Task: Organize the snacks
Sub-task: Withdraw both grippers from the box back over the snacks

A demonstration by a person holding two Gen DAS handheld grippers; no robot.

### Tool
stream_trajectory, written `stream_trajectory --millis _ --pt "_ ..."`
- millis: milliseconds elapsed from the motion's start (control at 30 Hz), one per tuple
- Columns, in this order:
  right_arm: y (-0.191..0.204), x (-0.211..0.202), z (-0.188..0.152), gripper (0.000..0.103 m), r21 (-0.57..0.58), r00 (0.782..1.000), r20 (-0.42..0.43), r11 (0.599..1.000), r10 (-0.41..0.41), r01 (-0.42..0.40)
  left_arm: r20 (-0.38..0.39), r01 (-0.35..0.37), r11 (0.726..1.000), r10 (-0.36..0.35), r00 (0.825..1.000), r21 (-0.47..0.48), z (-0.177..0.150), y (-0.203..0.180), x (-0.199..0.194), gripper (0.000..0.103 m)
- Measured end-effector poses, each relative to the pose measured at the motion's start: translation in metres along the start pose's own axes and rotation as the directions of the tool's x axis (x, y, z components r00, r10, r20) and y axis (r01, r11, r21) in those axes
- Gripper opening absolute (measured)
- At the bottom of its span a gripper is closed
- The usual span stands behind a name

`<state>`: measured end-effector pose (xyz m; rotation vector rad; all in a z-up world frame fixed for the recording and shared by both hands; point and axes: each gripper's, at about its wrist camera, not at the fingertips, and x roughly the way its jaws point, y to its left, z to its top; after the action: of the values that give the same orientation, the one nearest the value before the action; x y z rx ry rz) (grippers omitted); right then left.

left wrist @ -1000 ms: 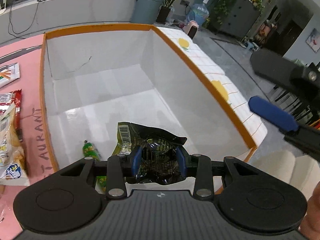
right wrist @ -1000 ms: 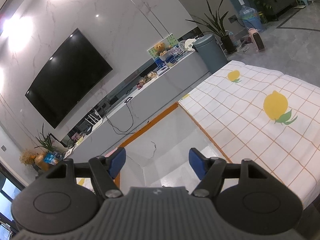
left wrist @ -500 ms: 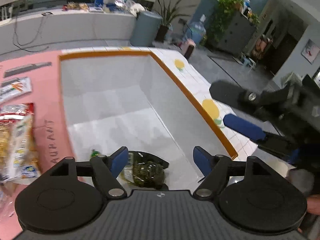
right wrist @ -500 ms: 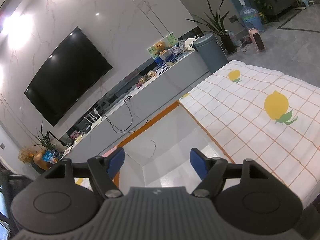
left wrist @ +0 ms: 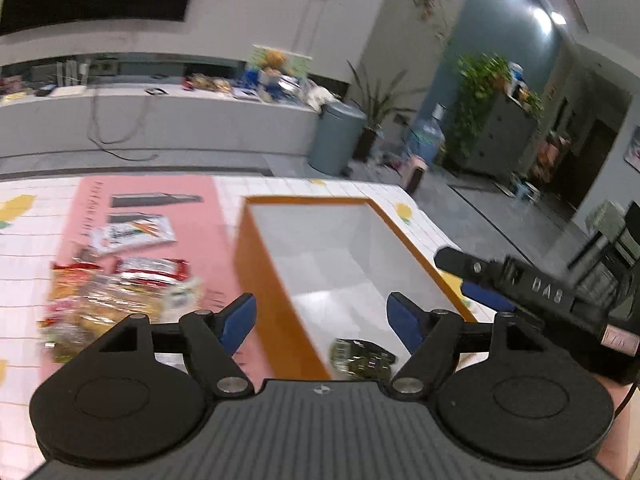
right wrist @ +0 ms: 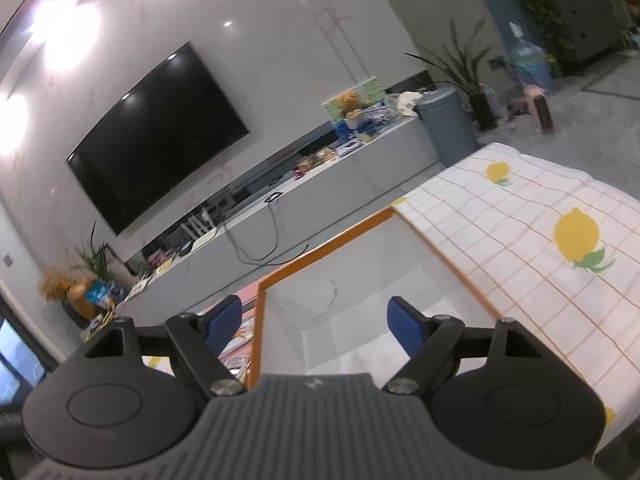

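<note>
An orange-rimmed box (left wrist: 304,200) with white inner walls stands on the table. A dark green snack packet (left wrist: 360,360) lies on its floor near the front wall. My left gripper (left wrist: 322,320) hangs open above the box's left wall, with nothing between its blue pads. A blurred pile of snack bags (left wrist: 120,296) lies on the pink mat to its left. My right gripper (right wrist: 310,324) hovers over the box (right wrist: 328,244), its jaws opening and nothing between them. The left wrist view catches it by the box's right rim (left wrist: 520,288).
A pink mat (left wrist: 140,192) and a white tablecloth with lemons (right wrist: 520,240) cover the table. A white packet with carrots (left wrist: 136,232) lies farther back on the mat. Beyond the table stand a long grey counter (left wrist: 160,120), a grey bin (left wrist: 336,140) and a wall TV (right wrist: 156,136).
My left gripper opened and let go of the dark green packet, which now lies in the box. It then rose and swung left. The right gripper's jaws widened slightly.
</note>
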<state>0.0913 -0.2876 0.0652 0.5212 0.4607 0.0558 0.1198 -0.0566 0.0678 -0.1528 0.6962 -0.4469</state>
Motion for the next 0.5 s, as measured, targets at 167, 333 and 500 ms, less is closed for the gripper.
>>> stream_trajectory --millis 167,333,500 --pt "0.033 -0.009 -0.013 0.076 -0.101 0.992 0.103 0.993 0.07 -0.06 0.05 -0.116 0.993 0.115 0.992 0.005 -0.009 0.024 -0.029 0.088" --pt "0.07 -0.007 -0.037 0.076 -0.231 0.975 0.074 0.955 0.21 -0.188 0.089 -0.233 0.972 0.235 0.968 -0.03 -0.026 0.053 -0.047 0.088" --pt "0.1 0.013 -0.075 0.084 -0.246 0.965 -0.083 0.933 0.25 -0.262 0.077 -0.303 0.948 0.311 0.947 -0.101 -0.045 0.088 -0.054 0.088"
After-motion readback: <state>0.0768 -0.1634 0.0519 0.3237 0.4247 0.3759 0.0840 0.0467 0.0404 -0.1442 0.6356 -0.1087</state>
